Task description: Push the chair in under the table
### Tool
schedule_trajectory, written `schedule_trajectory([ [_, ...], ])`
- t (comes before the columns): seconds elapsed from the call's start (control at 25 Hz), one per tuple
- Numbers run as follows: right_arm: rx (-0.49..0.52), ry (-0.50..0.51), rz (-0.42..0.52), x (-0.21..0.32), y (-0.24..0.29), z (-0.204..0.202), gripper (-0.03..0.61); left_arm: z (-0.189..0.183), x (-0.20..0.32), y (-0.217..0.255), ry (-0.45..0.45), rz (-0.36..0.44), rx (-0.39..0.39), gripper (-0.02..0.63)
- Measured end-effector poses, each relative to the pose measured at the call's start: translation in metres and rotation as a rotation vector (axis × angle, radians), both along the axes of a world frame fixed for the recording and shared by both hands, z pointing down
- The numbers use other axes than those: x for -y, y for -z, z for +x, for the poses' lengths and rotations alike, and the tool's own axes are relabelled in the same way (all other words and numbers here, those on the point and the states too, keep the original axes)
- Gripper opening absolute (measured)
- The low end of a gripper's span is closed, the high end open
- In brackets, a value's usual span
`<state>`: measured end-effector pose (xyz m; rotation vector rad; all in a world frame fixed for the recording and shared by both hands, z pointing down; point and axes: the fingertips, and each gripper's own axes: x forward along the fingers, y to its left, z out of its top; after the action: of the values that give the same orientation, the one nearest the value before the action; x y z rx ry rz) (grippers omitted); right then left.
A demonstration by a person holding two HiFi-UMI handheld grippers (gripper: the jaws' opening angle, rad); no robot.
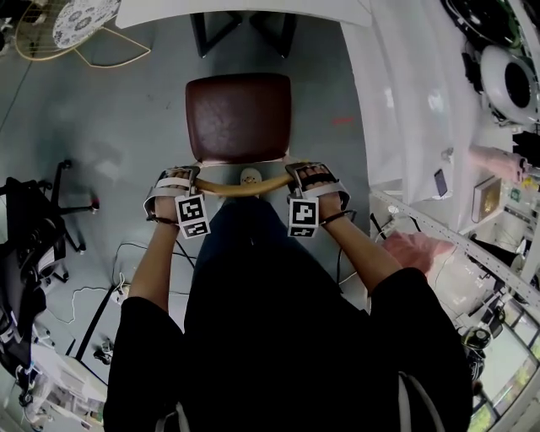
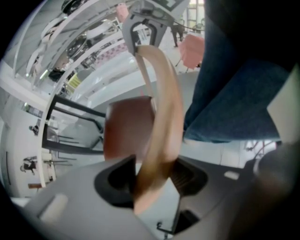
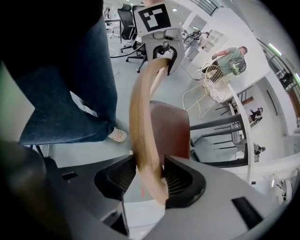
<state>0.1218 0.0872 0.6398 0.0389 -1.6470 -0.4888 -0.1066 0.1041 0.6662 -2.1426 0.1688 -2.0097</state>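
The chair has a brown seat (image 1: 239, 116) and a curved wooden backrest (image 1: 245, 187), and it stands just before the white table (image 1: 245, 10), its seat outside the table's edge. My left gripper (image 1: 181, 180) is shut on the backrest's left end, and my right gripper (image 1: 309, 175) is shut on its right end. In the left gripper view the backrest (image 2: 161, 117) runs up between the jaws of my left gripper (image 2: 152, 180), both pads against it. In the right gripper view the same backrest (image 3: 143, 117) sits pinched in my right gripper (image 3: 150, 180), with the seat (image 3: 171, 129) beyond.
Dark table legs (image 1: 245, 34) stand beyond the seat. A black office chair (image 1: 34, 219) and floor cables (image 1: 101, 295) lie at the left. White benches with equipment (image 1: 422, 93) line the right. A wire basket (image 1: 76, 25) sits at the far left.
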Motion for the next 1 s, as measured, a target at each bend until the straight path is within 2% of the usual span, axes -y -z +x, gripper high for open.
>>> schedule_trajectory([
  [0.36,0.061,-0.051,-0.01,-0.001,-0.003,-0.033,0.189,-0.037,0.026,-0.005,-0.032,-0.015,0.11,0.221],
  [0.68,0.061,-0.037,0.004,0.018,0.005,-0.037,0.187,-0.039,0.047,0.001,-0.065,0.028,0.08,0.222],
  [1.0,0.011,0.002,-0.064,-0.003,-0.006,-0.034,0.181,-0.035,0.028,-0.007,-0.081,0.038,0.065,0.221],
])
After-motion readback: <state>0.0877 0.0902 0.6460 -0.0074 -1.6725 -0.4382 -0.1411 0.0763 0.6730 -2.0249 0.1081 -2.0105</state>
